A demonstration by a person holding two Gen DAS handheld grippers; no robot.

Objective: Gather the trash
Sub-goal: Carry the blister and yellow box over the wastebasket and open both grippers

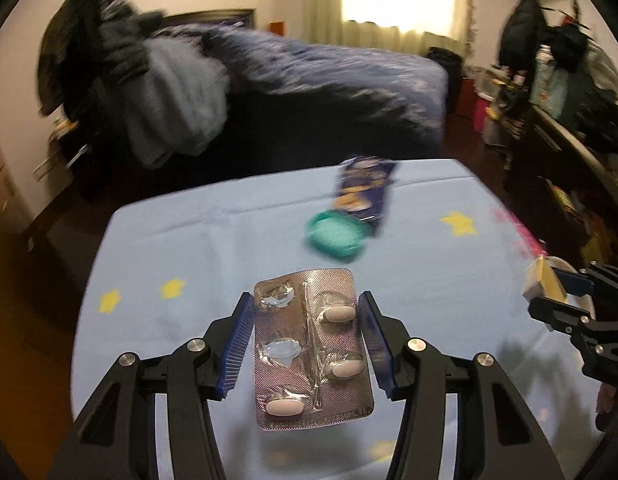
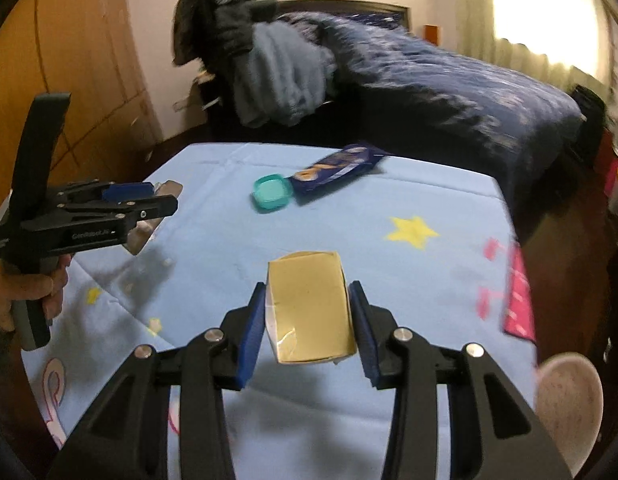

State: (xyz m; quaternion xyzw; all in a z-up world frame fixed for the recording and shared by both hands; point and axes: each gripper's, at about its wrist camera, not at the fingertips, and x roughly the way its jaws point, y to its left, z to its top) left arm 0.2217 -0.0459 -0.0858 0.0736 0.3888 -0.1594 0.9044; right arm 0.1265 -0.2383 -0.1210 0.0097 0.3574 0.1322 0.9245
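— What does the left gripper point(image 1: 307, 344) have?

— A silver blister pack point(image 1: 311, 354), clamped flat between its blue pads and lifted off the blue star-print cloth point(image 1: 181, 248). Three white pills sit in it; the other pockets are torn open.

— And the right gripper point(image 2: 307, 328)?

— Its pads press on both sides of a small yellow carton point(image 2: 309, 306), also held up clear of the cloth. In the left wrist view that carton shows at the far right edge, in the other claw.

— What lies beyond them?

— Further along the table, a teal lid point(image 2: 271, 192) rests just beside a dark blue snack wrapper point(image 2: 337, 172); they look to be touching. A pink item point(image 2: 519, 300) lies at the cloth's right edge, and a pale round bowl point(image 2: 567, 404) sits at lower right.

— Behind the table?

— A bed with a dark blue quilt point(image 2: 449, 80) and clothes heaped at its head.
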